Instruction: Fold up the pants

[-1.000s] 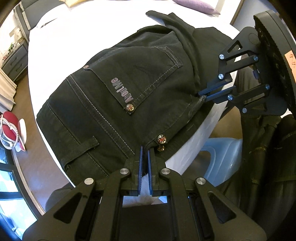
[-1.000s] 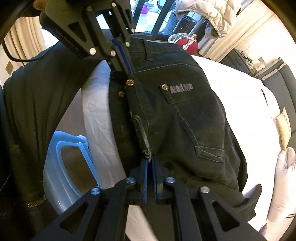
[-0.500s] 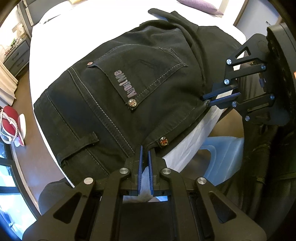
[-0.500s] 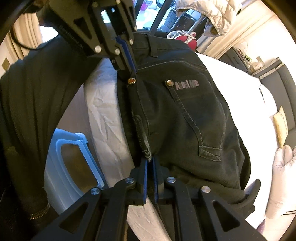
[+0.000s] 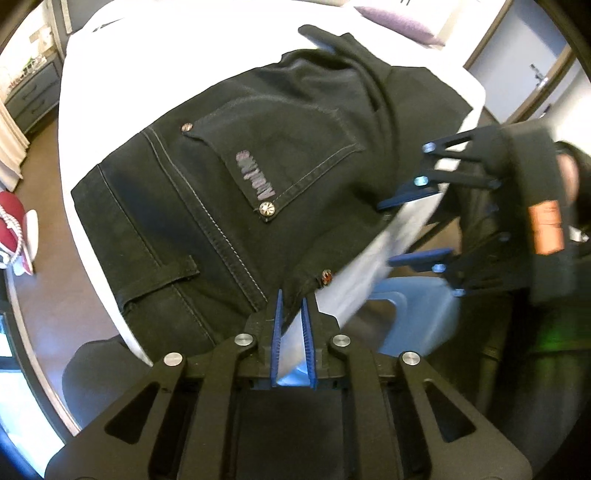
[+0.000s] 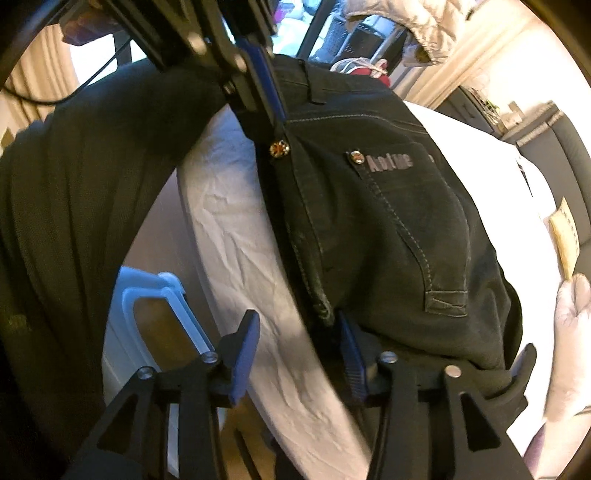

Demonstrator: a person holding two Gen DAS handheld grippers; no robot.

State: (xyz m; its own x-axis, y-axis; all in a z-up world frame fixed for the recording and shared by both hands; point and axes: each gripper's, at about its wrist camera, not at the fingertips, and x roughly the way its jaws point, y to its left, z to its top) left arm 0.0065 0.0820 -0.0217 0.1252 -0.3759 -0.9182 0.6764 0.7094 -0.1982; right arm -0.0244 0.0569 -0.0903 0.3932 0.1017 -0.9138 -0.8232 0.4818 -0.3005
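This is a bedroom in a home. A bed (image 5: 122, 55) with a white sheet fills most of both views, with a purple pillow (image 5: 399, 24) at its far end and a grey dresser (image 5: 33, 92) beside it on a brown floor. Beige curtains (image 6: 40, 81) hang at a bright window (image 6: 295, 33), and a pale blue plastic basket (image 6: 155, 314) stands next to the bed.
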